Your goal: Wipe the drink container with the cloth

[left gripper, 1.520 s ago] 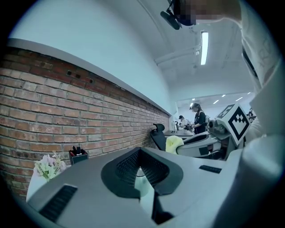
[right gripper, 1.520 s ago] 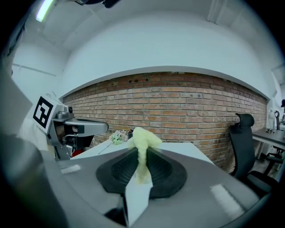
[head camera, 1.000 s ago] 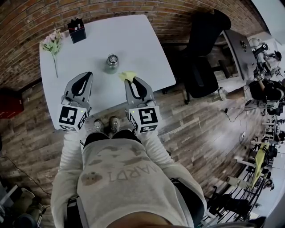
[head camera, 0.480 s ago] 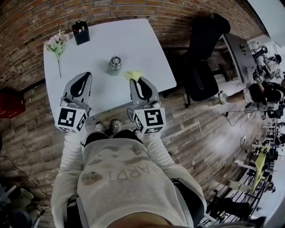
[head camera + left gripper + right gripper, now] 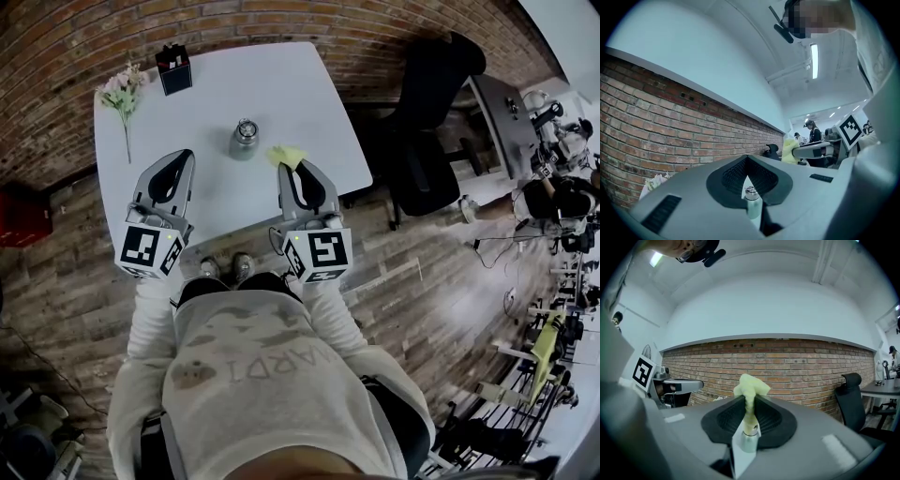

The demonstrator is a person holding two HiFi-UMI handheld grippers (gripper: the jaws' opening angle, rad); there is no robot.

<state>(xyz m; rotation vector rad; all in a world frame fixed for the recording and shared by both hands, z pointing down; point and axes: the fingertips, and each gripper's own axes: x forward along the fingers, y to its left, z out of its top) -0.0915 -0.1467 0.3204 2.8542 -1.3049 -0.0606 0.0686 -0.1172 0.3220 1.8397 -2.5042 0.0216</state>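
Judged the drink bottle (image 5: 245,139), upright on the bench (image 5: 300,94), rigid, smooth and likely slippery; best steadied round its body, below the metal cap. Pinched the soft yellow cloth (image 5: 285,156) in the right gripper's (image 5: 292,170) closed jaws, just right of the bottle. Held the left gripper (image 5: 177,158) to the bottle's near left, jaws together on nothing.

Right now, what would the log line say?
left tool shut, empty | right tool shut on cloth | bottle on table, untouched

Pale grey lettered sweatshirt (image 5: 253,375); grey left hand-held gripper (image 5: 178,156) and right hand-held gripper (image 5: 292,169), each with a black-and-white marker cube (image 5: 148,249).
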